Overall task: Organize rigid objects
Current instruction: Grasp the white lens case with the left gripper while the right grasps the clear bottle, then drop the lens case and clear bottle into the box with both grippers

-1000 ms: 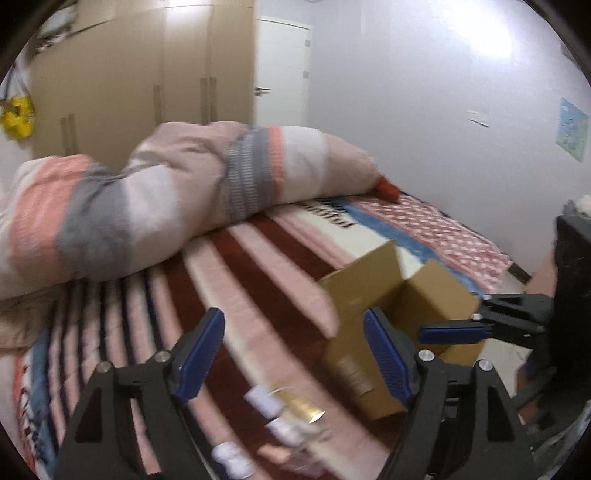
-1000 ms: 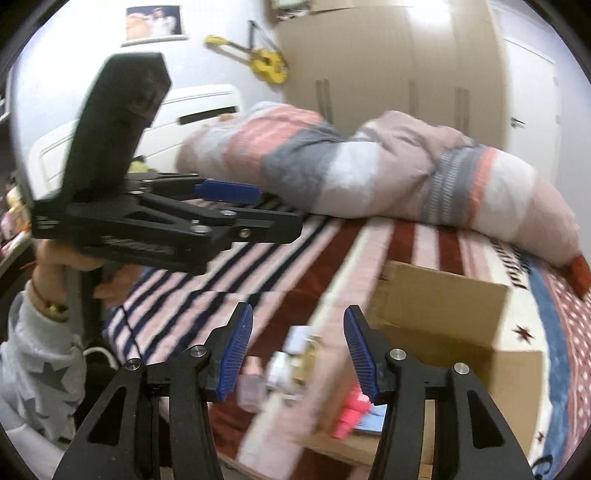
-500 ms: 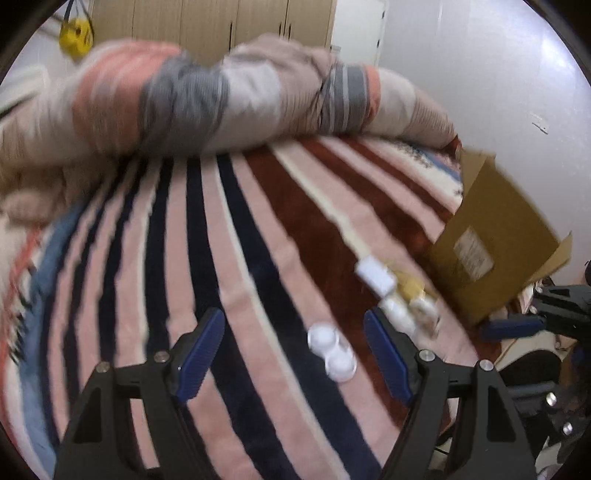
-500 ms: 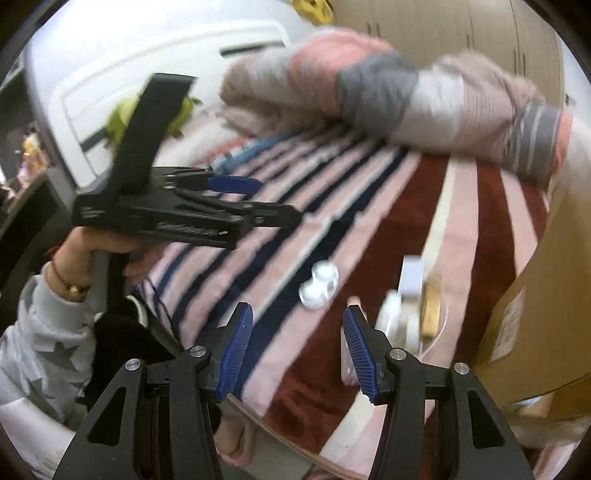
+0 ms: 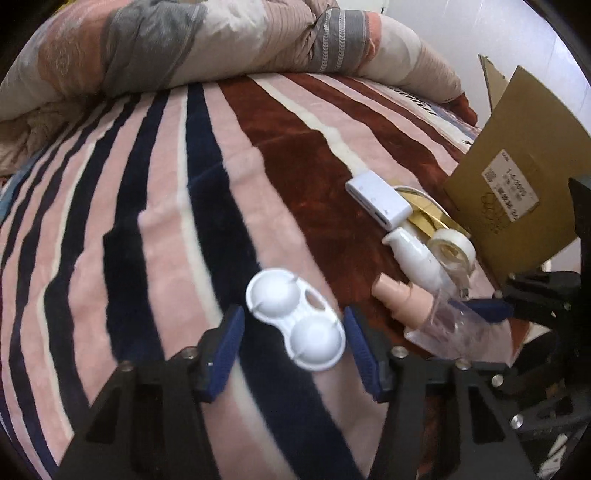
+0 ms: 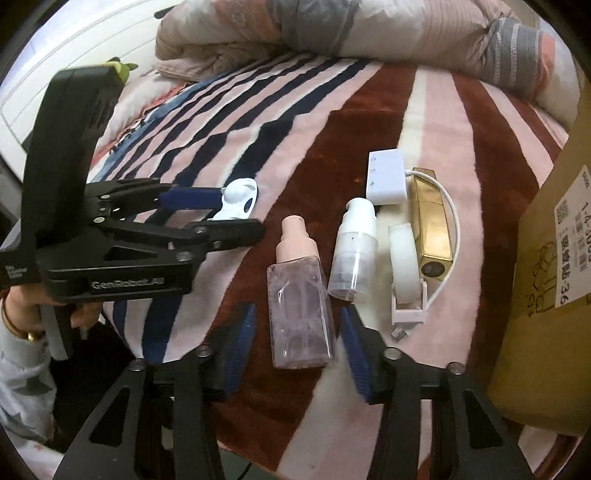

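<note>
lens case (image 5: 295, 319) on bed (image 5: 147, 240), between left tool (image 5: 293, 345) pads, untouched | pump bottle (image 6: 299, 314) at 12 o'clock of right tool (image 6: 297, 347), straddled, ungripped | both half-spread, just been closing | step: first pick-ups | next: pinch, lift toward box (image 6: 546, 258) at 3 o'clock

Both views are evenly lit by soft, diffuse indoor light — shadows under objects are faint. The wall (image 5: 480, 33) at upper right in the left wrist view is washed out to near white. Strong fisheye bending curves the blanket (image 6: 436, 122) stripes, and black vignetting fills the corners. Slight motion blur softens the carton label (image 5: 511, 192) — text unreadable.
</note>
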